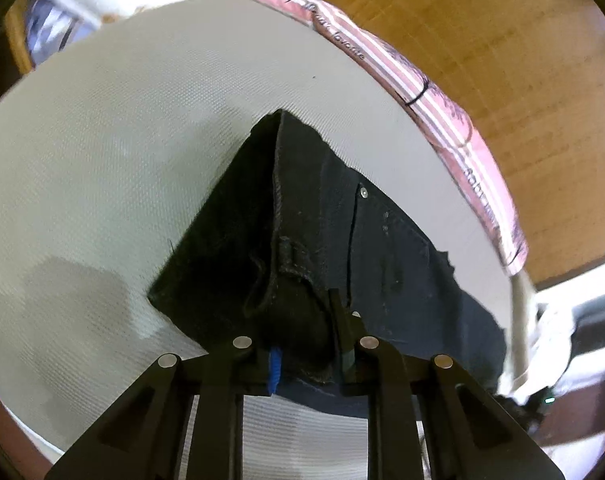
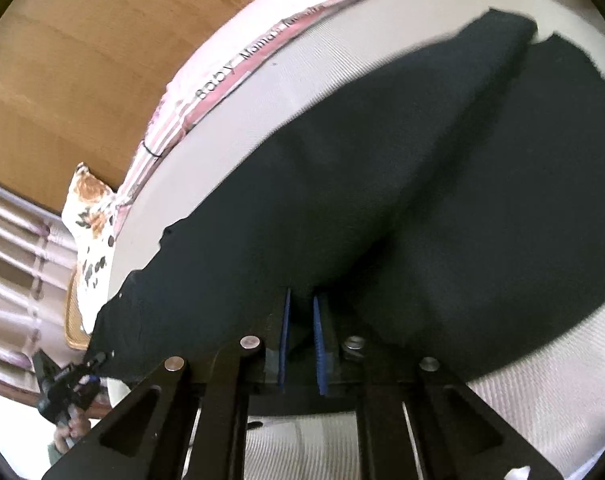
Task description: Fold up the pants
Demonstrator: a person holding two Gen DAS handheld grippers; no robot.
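White woven mattress cover point(image 1: 102, 168) forms the largest surface here; it belongs to a bed, not a worktop, with a pink-and-white striped printed cloth point(image 1: 442, 112) along its far edge and an orange-brown wooden floor point(image 1: 482, 40) beyond.

On the mattress lie the black denim pants point(image 1: 302, 220), spread across the middle and running from the waist end in the left wrist view to the leg end in the right wrist view. The long axis runs from one tool to the other, roughly parallel to the striped edge. The waistband, with its belt loop and metal rivet point(image 1: 363, 193), faces the left tool; the ragged hem shows toward the left edge of the right view.

Handling, as judged: the denim is soft but fairly heavy, drapes under its own weight and is not slippery or fragile. Thick seams and the waistband give the firmest hold; a single flat layer would slide less predictably.

The left black 2-finger gripper point(image 1: 308, 360) has its jaws pinching the bunched waistband corner, which tents up off the mattress. The right black 2-finger gripper point(image 2: 302, 344) has its blue-padded jaws drawn close on a raised pleat of the leg fabric; cloth sits between the pads.
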